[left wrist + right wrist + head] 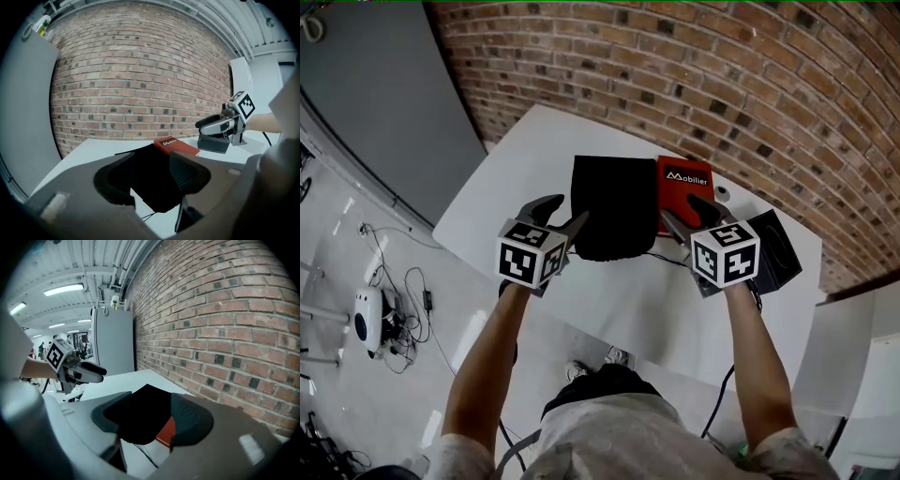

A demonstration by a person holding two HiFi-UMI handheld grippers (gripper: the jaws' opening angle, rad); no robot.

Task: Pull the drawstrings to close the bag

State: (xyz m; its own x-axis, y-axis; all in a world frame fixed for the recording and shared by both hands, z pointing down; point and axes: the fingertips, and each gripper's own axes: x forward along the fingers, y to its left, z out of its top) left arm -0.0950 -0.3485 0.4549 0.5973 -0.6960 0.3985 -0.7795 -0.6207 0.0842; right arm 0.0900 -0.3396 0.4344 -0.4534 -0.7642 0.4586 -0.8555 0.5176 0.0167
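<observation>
A black drawstring bag [614,206] lies flat in the middle of the white table [609,300], its mouth end toward me. Thin black drawstrings [664,256] trail from that near end, and the drawstrings [147,216] also show in the left gripper view. My left gripper [564,217] hovers open at the bag's near left corner, holding nothing. My right gripper [689,217] hovers open at the near right corner, also holding nothing. The bag [154,180] fills the gap of the left gripper [150,177]. In the right gripper view, the bag [140,416] sits between the jaws of the right gripper [150,417].
A red box [684,187] printed "Mobilier" lies against the bag's right side. A black flat item [776,246] rests at the table's right, a small white object [722,194] behind the box. A brick wall [722,84] runs behind the table. Cables and a white device [367,319] lie on the floor at left.
</observation>
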